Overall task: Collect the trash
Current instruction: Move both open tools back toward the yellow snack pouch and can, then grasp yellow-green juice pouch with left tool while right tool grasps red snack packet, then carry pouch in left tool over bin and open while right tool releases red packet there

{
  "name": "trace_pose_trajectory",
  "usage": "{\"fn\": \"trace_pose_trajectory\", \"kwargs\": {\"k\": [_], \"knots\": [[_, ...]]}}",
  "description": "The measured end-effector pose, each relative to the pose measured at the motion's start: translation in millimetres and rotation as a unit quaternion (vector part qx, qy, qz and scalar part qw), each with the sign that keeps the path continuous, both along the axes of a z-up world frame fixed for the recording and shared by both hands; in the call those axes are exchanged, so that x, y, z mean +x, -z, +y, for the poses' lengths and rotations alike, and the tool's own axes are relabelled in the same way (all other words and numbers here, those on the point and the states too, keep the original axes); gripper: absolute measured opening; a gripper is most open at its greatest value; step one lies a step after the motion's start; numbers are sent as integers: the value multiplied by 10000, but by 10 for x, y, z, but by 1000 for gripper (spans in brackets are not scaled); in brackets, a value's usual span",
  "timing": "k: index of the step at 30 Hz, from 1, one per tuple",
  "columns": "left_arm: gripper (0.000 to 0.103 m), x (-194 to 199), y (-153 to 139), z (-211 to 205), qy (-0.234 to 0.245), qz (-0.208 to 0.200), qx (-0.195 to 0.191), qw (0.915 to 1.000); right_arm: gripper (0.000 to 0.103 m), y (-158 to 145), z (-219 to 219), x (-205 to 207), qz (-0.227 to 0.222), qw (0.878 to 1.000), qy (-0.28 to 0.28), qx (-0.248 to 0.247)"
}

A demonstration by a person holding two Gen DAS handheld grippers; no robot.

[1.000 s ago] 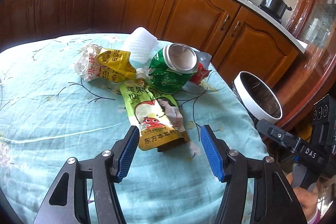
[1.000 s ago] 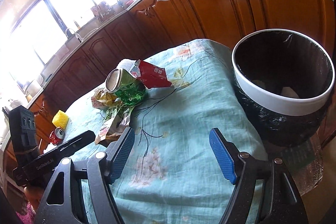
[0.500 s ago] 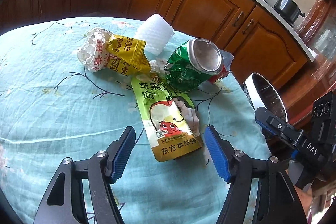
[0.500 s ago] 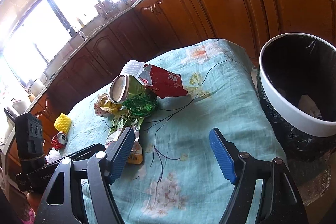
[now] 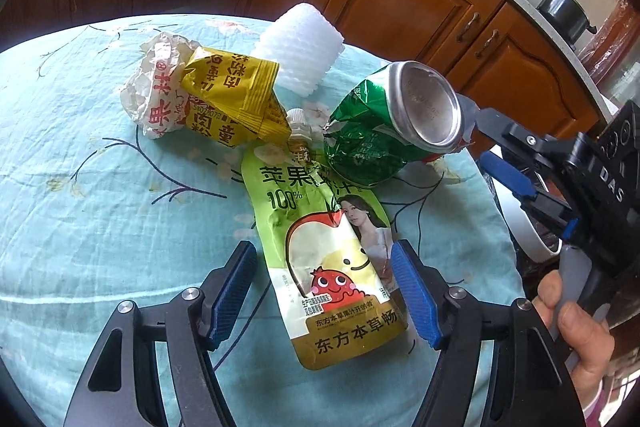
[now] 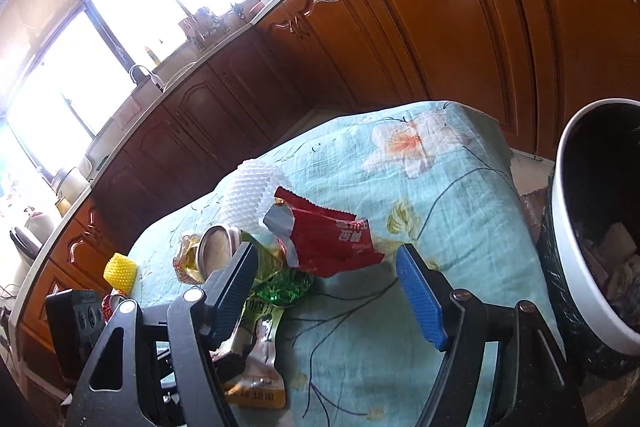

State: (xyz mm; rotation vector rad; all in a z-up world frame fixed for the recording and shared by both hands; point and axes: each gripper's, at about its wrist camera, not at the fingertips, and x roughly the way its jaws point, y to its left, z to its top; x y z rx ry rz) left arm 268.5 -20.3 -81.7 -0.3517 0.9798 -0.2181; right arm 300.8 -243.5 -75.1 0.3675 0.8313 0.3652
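A green-yellow juice pouch (image 5: 320, 227) lies flat on the teal cloth. My left gripper (image 5: 324, 267) stands open over its lower half, pads clear of its edges. Behind the pouch lie a crushed green can (image 5: 384, 131), a yellow wrapper (image 5: 232, 99), a white crumpled wrapper (image 5: 156, 87) and a white foam net (image 5: 300, 51). My right gripper (image 6: 326, 259) hovers at the torn red wrapper (image 6: 332, 243). Its jaws are closing, with the wrapper framed between them and the pads off it. It also shows at the right edge of the left wrist view, right gripper (image 5: 486, 139).
A white-rimmed bin (image 6: 560, 227) with a black liner and some trash inside stands off the table's right edge. Wooden cabinets (image 6: 440, 27) run behind the table. A yellow foam net (image 6: 120, 269) and a red can (image 6: 110, 303) sit beyond the far left edge.
My left gripper moved forward and down, so the pouch now lies between its slightly wider jaws. My right gripper swung left from the bin toward the red wrapper, and its jaws narrowed.
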Motion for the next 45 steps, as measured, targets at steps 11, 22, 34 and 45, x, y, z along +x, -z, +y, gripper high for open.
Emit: {"fn": "trace_pose_trajectory", "kwargs": {"k": [11,22,34,45], "knots": [[40,-69,13,-155,268,-233,76,9993,8,71,-137,-104,42,9998,84,-199],[10,-576,-328,-260,410,-908,327,9945,8,28,-632,-743,80,9991,415,-79],[2,-831,-616,-316,527,-1390,417,9880,6,-63,-912,-1078,-60,9978,654,11],[2,-785,-860,-737,976,-1710,350,9798,6,-221,-1280,-1209,-263,9949,970,34]]}}
